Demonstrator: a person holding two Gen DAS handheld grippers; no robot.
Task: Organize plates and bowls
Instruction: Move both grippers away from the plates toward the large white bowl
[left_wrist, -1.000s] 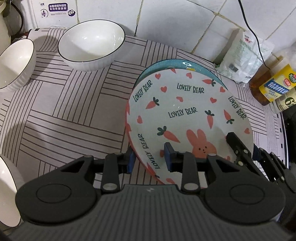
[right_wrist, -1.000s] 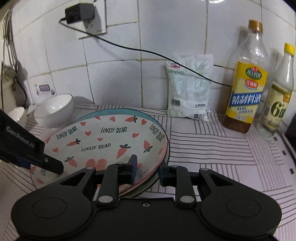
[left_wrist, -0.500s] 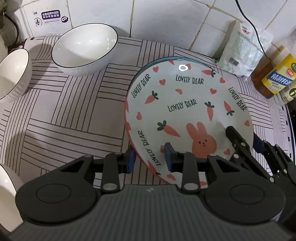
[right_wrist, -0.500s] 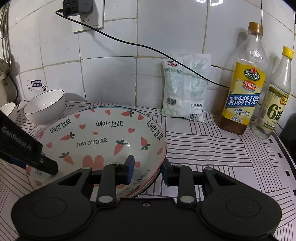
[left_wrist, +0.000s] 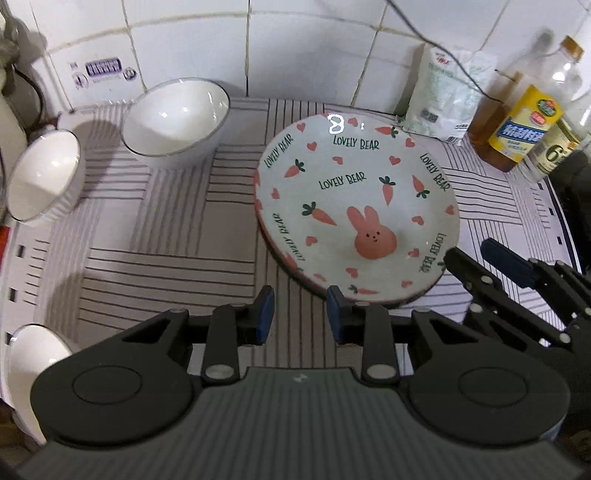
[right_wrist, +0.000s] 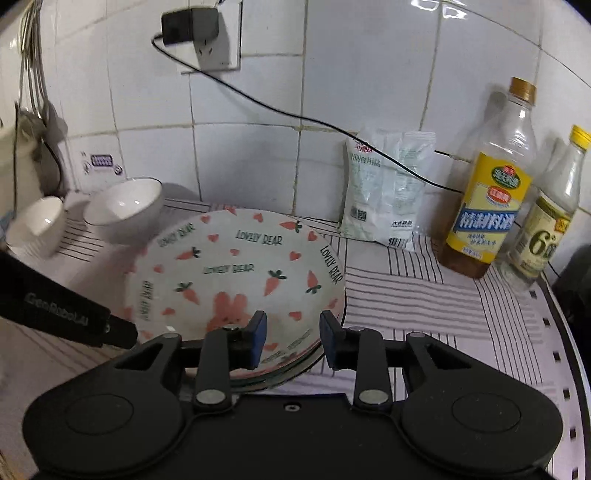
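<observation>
Bowls come first on the left: a small white ceramic bowl (left_wrist: 42, 177) lies tipped on its side well left of the round carrot-and-rabbit patterned plate (left_wrist: 356, 206), and a larger white bowl with a dark rim (left_wrist: 175, 118) stands left of that plate near the tiled wall. A third white bowl (left_wrist: 31, 354) shows only in part, far left of the plate and nearer the camera. The plate itself lies flat on the striped mat (left_wrist: 166, 229), topping a stack whose lower rims show beneath it in the right wrist view.

Just off the plate's near-left rim, the left gripper (left_wrist: 298, 314) has its blue-padded fingers spread apart with nothing between them. The right gripper (right_wrist: 289, 338) is likewise parted and empty, straddling the plate's near-right rim without pinching it.

With the plates apparently stacked, the likely step is clearing away and going for a bowl. Drawing both grippers straight back from the plate, jaws kept wide, should avoid nudging the stack. Right of the plate stand a white packet (right_wrist: 386, 192) and two bottles (right_wrist: 487, 206); swinging wide that way risks knocking them.
</observation>
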